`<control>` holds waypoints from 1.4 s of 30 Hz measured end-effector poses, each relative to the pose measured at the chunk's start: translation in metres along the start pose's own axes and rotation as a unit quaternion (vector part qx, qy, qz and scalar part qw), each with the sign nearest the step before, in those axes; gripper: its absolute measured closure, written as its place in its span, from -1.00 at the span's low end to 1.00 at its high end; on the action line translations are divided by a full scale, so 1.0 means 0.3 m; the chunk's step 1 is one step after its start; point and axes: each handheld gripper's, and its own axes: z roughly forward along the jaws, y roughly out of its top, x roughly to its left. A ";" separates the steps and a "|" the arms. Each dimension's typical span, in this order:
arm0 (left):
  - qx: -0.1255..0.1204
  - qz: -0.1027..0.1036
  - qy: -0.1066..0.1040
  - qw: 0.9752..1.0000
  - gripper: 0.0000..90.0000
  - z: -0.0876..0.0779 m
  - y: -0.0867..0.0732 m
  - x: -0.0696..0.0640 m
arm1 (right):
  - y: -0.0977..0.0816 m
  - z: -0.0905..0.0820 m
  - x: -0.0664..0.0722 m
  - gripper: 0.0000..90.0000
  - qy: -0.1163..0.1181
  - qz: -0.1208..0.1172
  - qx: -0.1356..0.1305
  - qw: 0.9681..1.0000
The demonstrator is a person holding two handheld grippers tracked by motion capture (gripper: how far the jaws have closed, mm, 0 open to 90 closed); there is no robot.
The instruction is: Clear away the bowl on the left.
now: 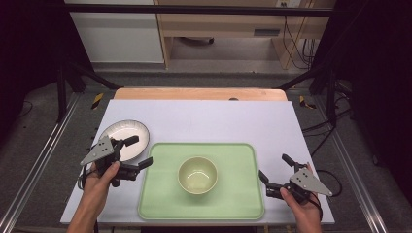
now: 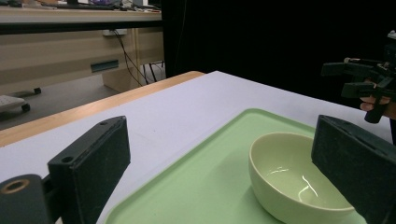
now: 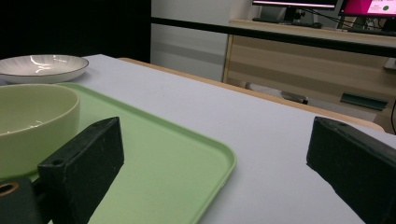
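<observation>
While both hands rest low at the near side of the table, the left gripper point(image 1: 138, 151) has its 2 jaws spread wide with nothing between them. It sits just off the left edge of the green tray point(image 1: 160, 204), with one jaw over the white plate point(image 1: 119, 128) and the other jaw close to the tray's left rim. In the left gripper view its black jaws frame the tray's left half, and the bowl point(image 2: 294, 179) stands partly behind the right-hand jaw.

The right gripper point(image 1: 274, 167) is likewise released, jaws far apart and holding nothing. It is just off the tray's right edge, above bare table, and points back toward the tray. In the right gripper view its jaws point(image 3: 215, 172) bracket the tray's corner, one jaw over the tray and the other over the table point(image 3: 280, 140).

The pale yellow-green bowl point(image 1: 197, 174) stands upright and empty at the middle of the tray, well apart from both grippers. The white plate lies on the table beyond the tray's far-left corner, just beside it; whether it touches the rim I cannot tell.
</observation>
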 end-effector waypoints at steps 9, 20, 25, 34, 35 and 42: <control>-0.002 -0.006 0.010 1.000 -0.90 -0.020 -0.026 0.020 | 0.001 -0.002 -0.002 -0.91 -0.001 0.001 0.000 1.000; -0.003 -0.011 0.016 1.000 -0.90 -0.034 -0.048 0.034 | 0.001 -0.004 -0.004 -0.91 -0.002 0.001 -0.001 1.000; -0.003 -0.012 0.016 1.000 -0.90 -0.039 -0.060 0.038 | 0.002 -0.006 -0.005 -0.91 -0.003 0.003 0.000 1.000; -0.001 -0.018 0.020 1.000 -0.90 -0.050 -0.093 0.048 | 0.002 -0.009 -0.008 -0.91 -0.004 0.004 -0.001 1.000; 0.002 -0.015 0.019 1.000 -0.90 -0.051 -0.099 0.049 | 0.002 -0.009 -0.009 -0.91 -0.004 0.003 -0.001 1.000; 0.009 -0.012 0.018 1.000 -0.89 -0.052 -0.117 0.050 | 0.002 -0.011 -0.010 -0.91 -0.005 0.004 -0.002 1.000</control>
